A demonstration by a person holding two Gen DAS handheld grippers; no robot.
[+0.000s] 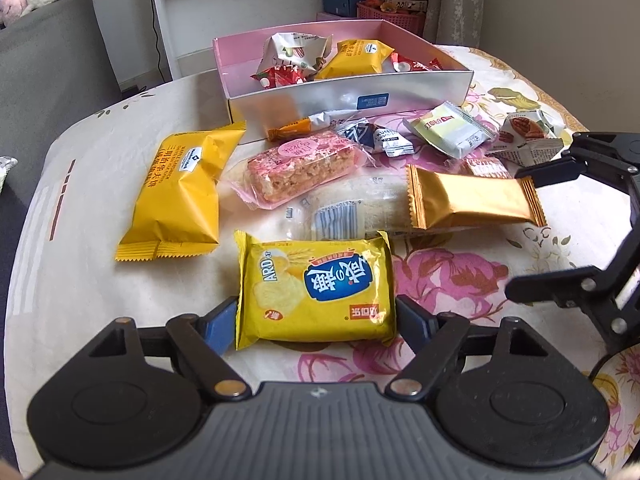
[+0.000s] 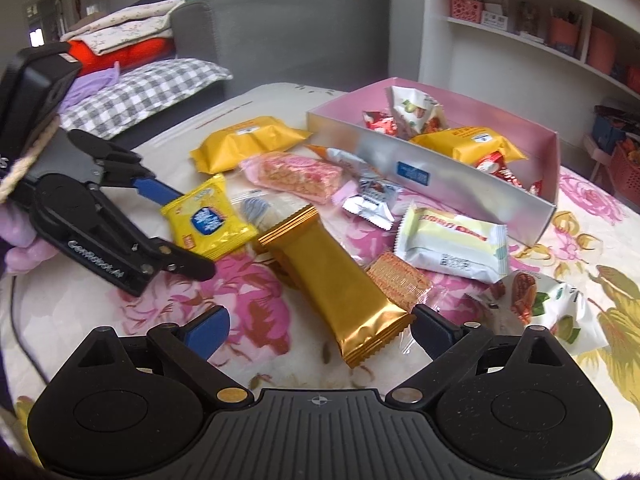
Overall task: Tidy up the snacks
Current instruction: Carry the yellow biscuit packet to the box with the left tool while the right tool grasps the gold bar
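- The left gripper (image 1: 316,320) is low over the flowered tablecloth (image 1: 460,280), its blue pads (image 1: 222,328) on either side of a yellow cracker packet (image 1: 314,290)
- In the left wrist view both pads sit right at the packet's wrapper edges; whether they press on it or just flank it cannot be told, and the packet lies flat on the cloth
- The right gripper (image 2: 320,330) is spread wide, with the near end of a gold bar wrapper (image 2: 340,280) lying between its fingers, close to the right finger but not pinched
- That gold bar lies flat on the cloth, partly over a clear-wrapped pale roll (image 1: 352,212)
- A pink box with silver sides (image 1: 348,96) stands open at the far side of the table, already holding a yellow pack (image 1: 360,58), a white nut pouch (image 1: 294,50) and small red sweets (image 1: 280,76)
- Loose snacks lie on the cloth in front of the box: a big yellow cake pack (image 1: 180,196) on the left, a pink crispy bar (image 1: 302,170) beside it, a pale green packet (image 1: 450,132), a small dark blue-and-white packet (image 1: 374,138) and another nut pouch (image 1: 528,136) near the right edge
- A small orange wafer (image 2: 398,280) in clear wrap lies just beside the gold bar
- A grey sofa (image 2: 280,28) and white shelves (image 2: 520,40) stand behind the table
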